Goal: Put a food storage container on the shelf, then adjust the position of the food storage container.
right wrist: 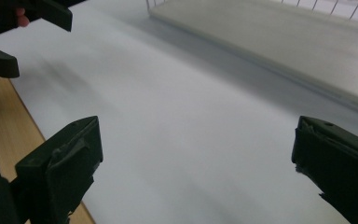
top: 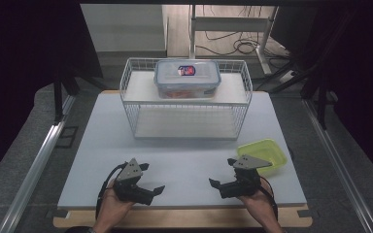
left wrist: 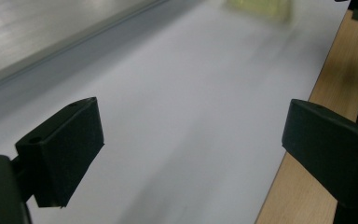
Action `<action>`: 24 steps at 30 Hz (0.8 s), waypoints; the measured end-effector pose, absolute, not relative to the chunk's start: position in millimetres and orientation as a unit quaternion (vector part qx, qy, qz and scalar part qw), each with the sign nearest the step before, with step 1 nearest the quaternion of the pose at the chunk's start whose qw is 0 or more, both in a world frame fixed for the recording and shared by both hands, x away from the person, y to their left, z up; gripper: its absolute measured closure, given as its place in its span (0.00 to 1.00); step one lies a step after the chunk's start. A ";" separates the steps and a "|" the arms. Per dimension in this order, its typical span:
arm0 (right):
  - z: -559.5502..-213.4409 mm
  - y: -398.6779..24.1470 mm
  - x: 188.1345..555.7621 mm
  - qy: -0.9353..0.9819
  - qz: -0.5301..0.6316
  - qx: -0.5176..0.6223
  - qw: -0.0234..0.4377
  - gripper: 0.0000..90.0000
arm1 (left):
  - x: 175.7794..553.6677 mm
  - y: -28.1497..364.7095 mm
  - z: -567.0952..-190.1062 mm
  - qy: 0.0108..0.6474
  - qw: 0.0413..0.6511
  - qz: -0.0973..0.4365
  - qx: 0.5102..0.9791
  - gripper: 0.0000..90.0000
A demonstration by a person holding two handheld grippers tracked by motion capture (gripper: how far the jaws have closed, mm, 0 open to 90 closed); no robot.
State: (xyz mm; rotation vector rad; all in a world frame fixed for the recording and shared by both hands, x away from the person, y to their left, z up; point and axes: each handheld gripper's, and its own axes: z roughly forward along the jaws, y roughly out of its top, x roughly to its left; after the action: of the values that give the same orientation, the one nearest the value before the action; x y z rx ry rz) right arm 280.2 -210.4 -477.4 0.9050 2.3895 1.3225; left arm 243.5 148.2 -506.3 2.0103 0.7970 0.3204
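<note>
Starting from the lidded container point(top: 187, 77) on the upper shelf of the wire rack point(top: 131, 109), we hold the left gripper point(top: 151, 177) and right gripper point(top: 222, 172) near the table's front edge, jaws wide and empty, yellow dish point(top: 267, 151) beside the right one. We judge the reach toward the rack comes next.

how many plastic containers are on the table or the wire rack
2: a clear lidded food container on the wire rack's top shelf, and a yellow-green open container on the table beside the right tongs.
</note>
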 end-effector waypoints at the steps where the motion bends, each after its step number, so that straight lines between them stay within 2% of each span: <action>1: -477.4 -210.4 280.2 0.823 0.456 0.312 0.132 0.02 | 243.5 148.2 -506.3 0.324 0.460 0.130 0.817 0.06; 9: -486.0 -211.8 283.3 0.827 0.435 0.330 0.132 0.02 | 239.9 151.7 -511.7 0.331 0.455 0.137 0.815 0.04; 19: -473.7 -232.9 299.4 0.810 0.423 0.382 0.137 0.00 | 239.6 154.0 -512.4 0.326 0.472 0.144 0.807 0.04; 22: -469.6 -246.0 305.5 0.804 0.412 0.400 0.152 0.10 | 240.5 153.8 -514.3 0.326 0.470 0.141 0.808 0.03; 24: -465.9 -258.2 309.7 0.795 0.411 0.416 0.160 0.23 | 241.2 153.6 -515.1 0.325 0.470 0.138 0.809 0.03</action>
State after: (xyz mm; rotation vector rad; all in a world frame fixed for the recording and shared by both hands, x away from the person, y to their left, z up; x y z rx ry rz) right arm 309.7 -258.2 -465.9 1.1891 2.2712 1.1753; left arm 241.2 153.6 -515.1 1.9821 0.7962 0.3369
